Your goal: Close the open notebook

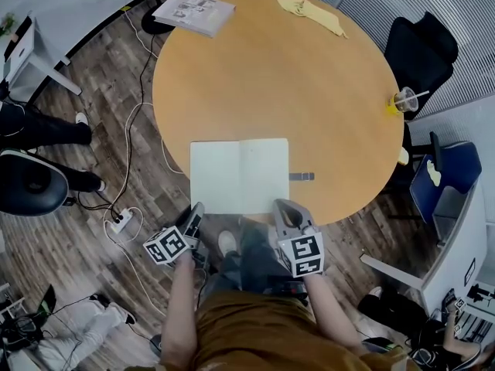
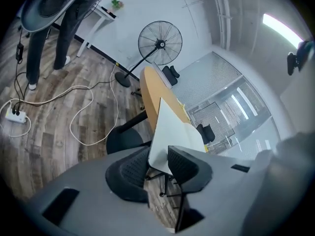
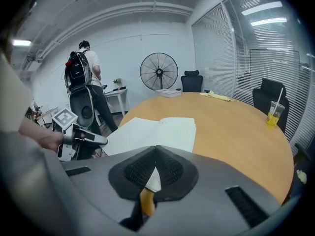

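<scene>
The open notebook lies white and flat at the near edge of the round wooden table. My left gripper sits at its near left corner. In the left gripper view the gripper is rolled, and the notebook corner stands between its spread pads, which are not pressing on it. My right gripper is at the near right corner. In the right gripper view its tips meet over the notebook corner, with white page showing in the slit below.
On the far side of the table lie a stack of papers, a yellow cloth and a drink cup with a straw. A small grey object lies right of the notebook. Cables and a power strip cross the floor. A person stands by a fan.
</scene>
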Demonstrator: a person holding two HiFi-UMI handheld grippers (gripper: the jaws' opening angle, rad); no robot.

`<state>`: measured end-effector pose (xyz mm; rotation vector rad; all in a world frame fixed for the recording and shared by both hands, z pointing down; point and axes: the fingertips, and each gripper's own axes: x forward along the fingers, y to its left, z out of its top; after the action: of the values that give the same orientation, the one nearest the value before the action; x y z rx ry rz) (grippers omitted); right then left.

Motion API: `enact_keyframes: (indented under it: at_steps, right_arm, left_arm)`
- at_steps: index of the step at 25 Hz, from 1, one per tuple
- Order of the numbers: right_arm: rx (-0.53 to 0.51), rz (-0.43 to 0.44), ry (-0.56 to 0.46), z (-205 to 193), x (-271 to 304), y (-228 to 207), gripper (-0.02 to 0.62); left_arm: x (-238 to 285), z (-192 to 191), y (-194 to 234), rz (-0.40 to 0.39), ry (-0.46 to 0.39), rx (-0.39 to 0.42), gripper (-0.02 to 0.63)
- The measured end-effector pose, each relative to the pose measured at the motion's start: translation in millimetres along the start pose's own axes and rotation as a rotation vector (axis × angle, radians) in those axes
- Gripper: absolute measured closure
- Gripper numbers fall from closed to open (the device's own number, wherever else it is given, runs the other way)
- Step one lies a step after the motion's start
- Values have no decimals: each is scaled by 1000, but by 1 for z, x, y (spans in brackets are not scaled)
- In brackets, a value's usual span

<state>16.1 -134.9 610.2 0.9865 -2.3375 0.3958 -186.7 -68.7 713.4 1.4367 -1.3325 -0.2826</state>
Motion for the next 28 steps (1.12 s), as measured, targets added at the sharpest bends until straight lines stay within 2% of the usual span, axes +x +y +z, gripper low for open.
enact_keyframes:
  at_steps: [21, 28]
  right_arm:
    - [8, -44, -55, 8, -27, -1, 584]
    - [4, -60, -82, 14, -38, 1, 583]
  left_arm:
    - [-13, 8, -13, -5, -32, 53, 508]
    - [-19, 15, -27, -40, -57, 62, 526]
